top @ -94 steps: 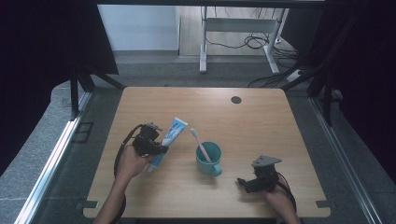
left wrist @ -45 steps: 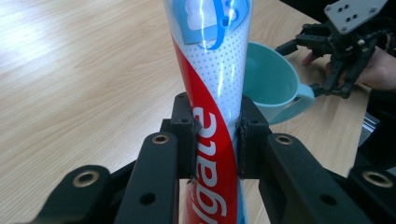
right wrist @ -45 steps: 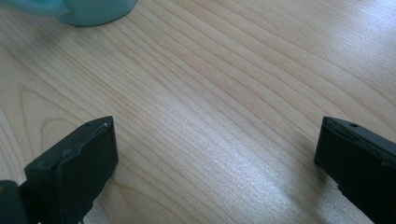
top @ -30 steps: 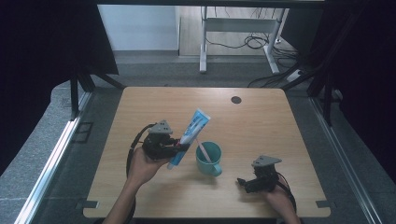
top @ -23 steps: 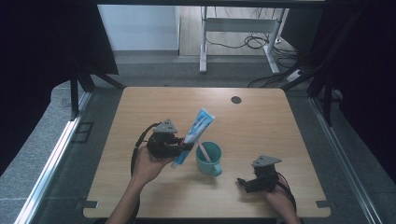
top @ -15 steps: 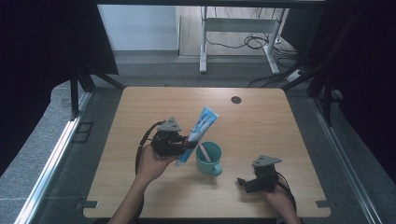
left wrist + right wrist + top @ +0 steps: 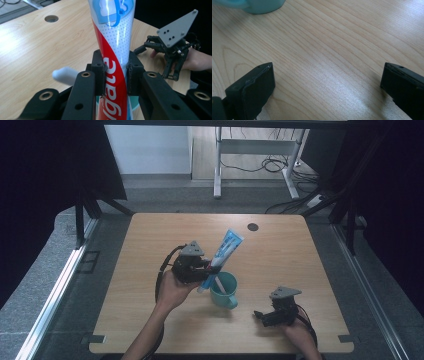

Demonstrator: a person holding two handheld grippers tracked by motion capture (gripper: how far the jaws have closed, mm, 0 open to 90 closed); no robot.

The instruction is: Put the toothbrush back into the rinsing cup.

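A: Status on the left side?

B: I've got the left gripper (image 7: 207, 268) clamped on the Colgate toothpaste tube (image 7: 223, 253), pads squeezing the red-and-white lower body from both sides. In the left gripper view the tube (image 7: 113, 50) runs straight up between the jaws, flat crimped end on top.

A: Where is it relative to the cup?

B: Tube tilts up and away toward the far edge of the table (image 7: 150, 240), cap end low, right at the rim of the teal mug (image 7: 224, 290). Mug sits near the table's middle, a bit toward the near edge. There's a white toothbrush (image 7: 218, 285) standing in it, pale end leaning out on my side (image 7: 65, 74).

A: Why the mid-low grip?

B: My read: holding just above the cap end keeps the nozzle steerable into the mug, and the tilt lets it clear the brush. Risk is nudging the brush or tipping the mug on entry.

A: Hand pose?

B: Left forearm comes in from the near edge, hand wrapped under the gripper, jaws pointing right toward the mug.

A: Right side?

B: Right gripper (image 7: 261, 314) rests low by the near-right corner, jaws wide apart, nothing between them, just bare wood (image 7: 327, 62). Parked clear of the mug, ready to steady it if needed.
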